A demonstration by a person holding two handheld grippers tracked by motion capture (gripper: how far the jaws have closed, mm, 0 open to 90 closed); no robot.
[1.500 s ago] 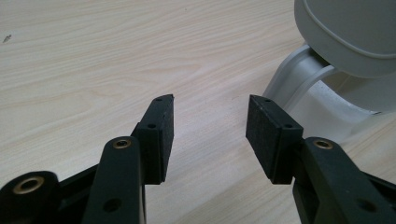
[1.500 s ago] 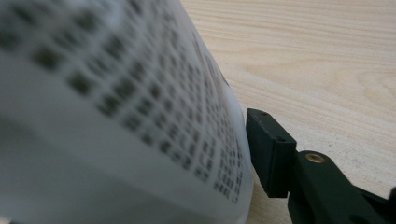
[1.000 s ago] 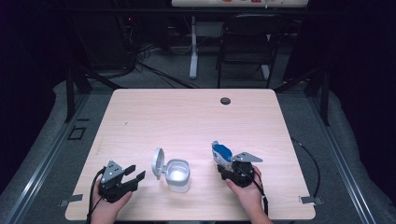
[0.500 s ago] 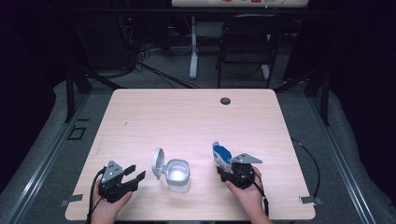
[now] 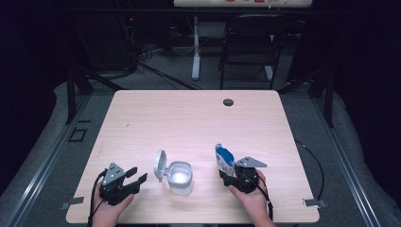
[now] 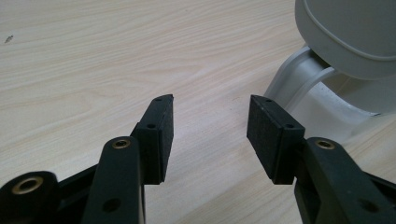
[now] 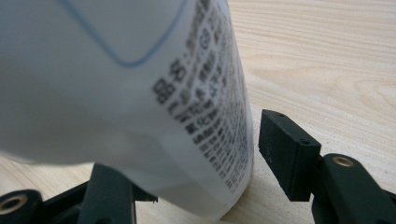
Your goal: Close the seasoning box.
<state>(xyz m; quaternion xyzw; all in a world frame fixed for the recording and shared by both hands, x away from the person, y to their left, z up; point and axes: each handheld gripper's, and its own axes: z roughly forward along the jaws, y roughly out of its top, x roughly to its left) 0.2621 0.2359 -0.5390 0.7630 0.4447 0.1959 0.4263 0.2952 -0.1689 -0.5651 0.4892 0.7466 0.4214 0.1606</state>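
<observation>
right gripper (image 5: 226, 176) fingers apart, just been opening | bottle (image 7: 140, 93) between them, right finger clear

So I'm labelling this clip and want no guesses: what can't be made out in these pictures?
- White pouch, right gripper view: small print blurred; top and left side cut off by the edges; it hides the left jaw's pad.
- Same pouch, high view: too small to read.
- Grey bin, high view: contents can't be told against the glare.
- Bin lid, left gripper view: cut off by the edges.
</observation>
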